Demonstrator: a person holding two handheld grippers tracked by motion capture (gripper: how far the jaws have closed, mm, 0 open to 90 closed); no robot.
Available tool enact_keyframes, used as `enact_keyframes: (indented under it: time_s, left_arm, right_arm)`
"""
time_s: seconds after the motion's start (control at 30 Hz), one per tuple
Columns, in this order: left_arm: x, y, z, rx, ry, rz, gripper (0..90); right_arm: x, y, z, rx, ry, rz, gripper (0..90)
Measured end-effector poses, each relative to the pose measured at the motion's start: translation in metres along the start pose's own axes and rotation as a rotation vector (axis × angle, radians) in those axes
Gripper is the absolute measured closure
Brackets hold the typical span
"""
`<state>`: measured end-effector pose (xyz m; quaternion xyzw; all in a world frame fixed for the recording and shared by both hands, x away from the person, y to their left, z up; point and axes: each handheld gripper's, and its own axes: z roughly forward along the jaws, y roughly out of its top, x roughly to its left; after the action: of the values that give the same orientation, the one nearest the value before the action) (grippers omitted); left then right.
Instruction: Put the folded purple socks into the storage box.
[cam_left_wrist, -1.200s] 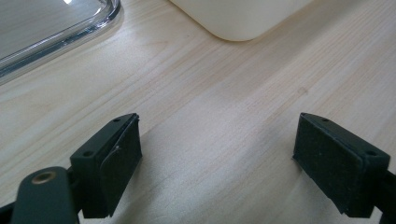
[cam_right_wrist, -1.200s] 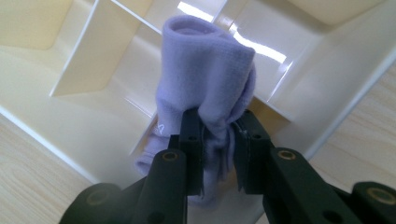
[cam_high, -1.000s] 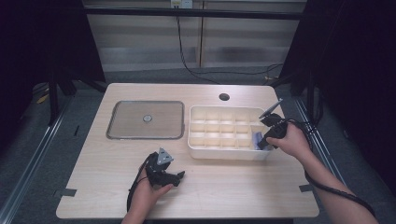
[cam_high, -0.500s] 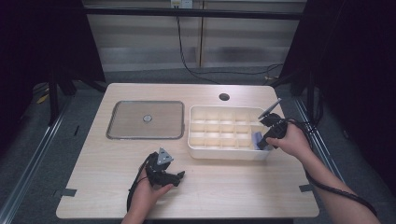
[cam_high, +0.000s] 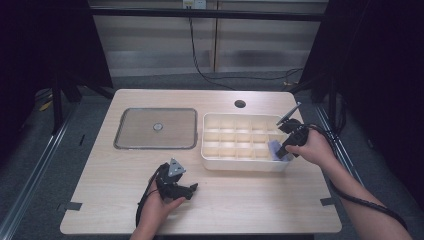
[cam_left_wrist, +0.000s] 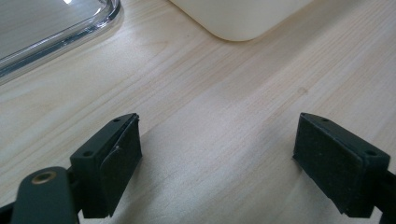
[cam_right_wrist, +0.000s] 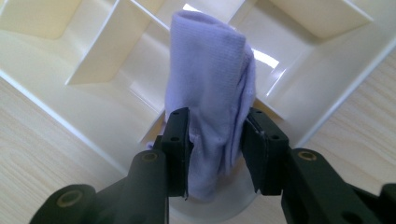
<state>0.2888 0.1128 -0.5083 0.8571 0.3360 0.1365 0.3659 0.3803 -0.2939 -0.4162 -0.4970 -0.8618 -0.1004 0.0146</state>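
Lilac cloth (cam_right_wrist: 210, 88), right claw (cam_right_wrist: 215, 140) opening around it, in cream tray (cam_high: 240, 162) on pale wooden table (cam_high: 260, 200).

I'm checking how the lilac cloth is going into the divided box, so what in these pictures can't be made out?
- Lower end of the lilac cloth: right gripper view, hidden behind the right gripper.
- Whether the pads press the cloth: unclear; the jaws have just been opening, cloth between them.
- Cloth's compartment in the divided box: high view, too small, partly covered by the hand.
- Clear lid: left gripper view, cut off by the edge.

Pale wooden table (cam_high: 240, 200), possibly grey carpet (cam_high: 30, 170)
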Motion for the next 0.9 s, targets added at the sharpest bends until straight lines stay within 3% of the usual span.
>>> enact_keyframes:
  time_s: [0.9]
  left_arm:
    - [0.0, 0.0, 0.0, -0.001, 0.004, 0.0, 14.6]
  right_arm:
    - [0.002, 0.017, -0.034, -0.003, -0.015, -0.023, 62.4]
